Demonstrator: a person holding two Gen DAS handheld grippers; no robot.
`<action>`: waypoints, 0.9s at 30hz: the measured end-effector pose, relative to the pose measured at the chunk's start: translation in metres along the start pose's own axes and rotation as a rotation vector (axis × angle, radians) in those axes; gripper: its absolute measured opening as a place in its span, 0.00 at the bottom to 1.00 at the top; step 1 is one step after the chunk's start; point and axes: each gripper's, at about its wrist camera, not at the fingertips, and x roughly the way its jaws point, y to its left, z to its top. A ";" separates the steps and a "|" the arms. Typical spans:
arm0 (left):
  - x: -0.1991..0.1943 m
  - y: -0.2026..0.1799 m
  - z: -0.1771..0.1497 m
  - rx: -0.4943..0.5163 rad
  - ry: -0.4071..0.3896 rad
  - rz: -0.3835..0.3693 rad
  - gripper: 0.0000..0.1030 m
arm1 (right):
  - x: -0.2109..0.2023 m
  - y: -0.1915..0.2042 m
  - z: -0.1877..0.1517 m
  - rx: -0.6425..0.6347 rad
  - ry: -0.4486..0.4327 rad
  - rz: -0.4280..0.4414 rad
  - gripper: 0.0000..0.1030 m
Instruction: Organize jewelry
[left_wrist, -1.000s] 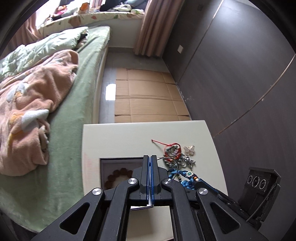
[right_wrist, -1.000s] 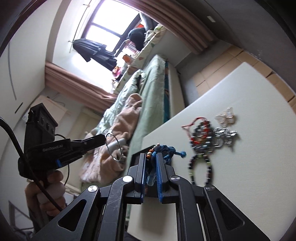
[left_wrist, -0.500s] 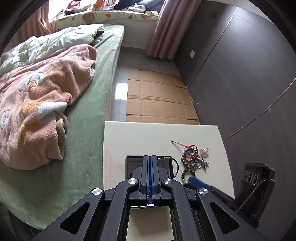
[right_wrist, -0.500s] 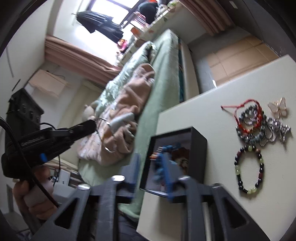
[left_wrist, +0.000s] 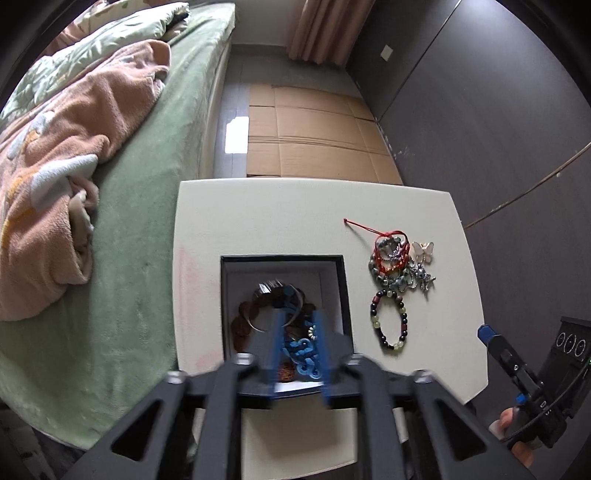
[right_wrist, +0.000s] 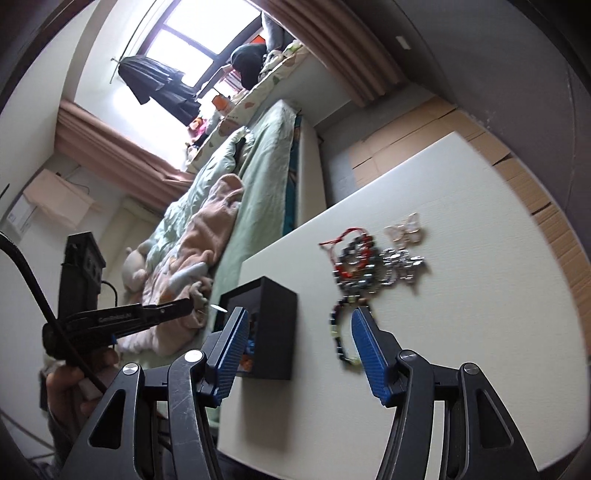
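Bedside white table (left_wrist: 295, 206): both grippers just opened, empty; beaded bracelet (left_wrist: 389, 319) near box (left_wrist: 341, 291), light, limp, pinch strand.

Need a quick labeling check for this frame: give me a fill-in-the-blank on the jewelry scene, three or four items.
1. The blue knotted bracelet lies inside the black ____.
2. The butterfly charm lies on the white ____, outside the box.
3. The jaws of the right gripper stand ____, with nothing between them.
4. The bed beside the table has a ____ sheet.

Missing words: box; table; open; green
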 end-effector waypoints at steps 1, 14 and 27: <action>0.000 -0.004 -0.001 0.007 -0.007 0.000 0.65 | -0.005 -0.006 0.000 0.000 -0.008 -0.009 0.57; 0.018 -0.072 -0.010 0.153 0.003 -0.014 0.73 | -0.022 -0.055 -0.009 0.108 -0.077 -0.114 0.57; 0.074 -0.121 -0.021 0.214 0.091 0.004 0.65 | -0.026 -0.078 -0.015 0.178 -0.040 -0.223 0.57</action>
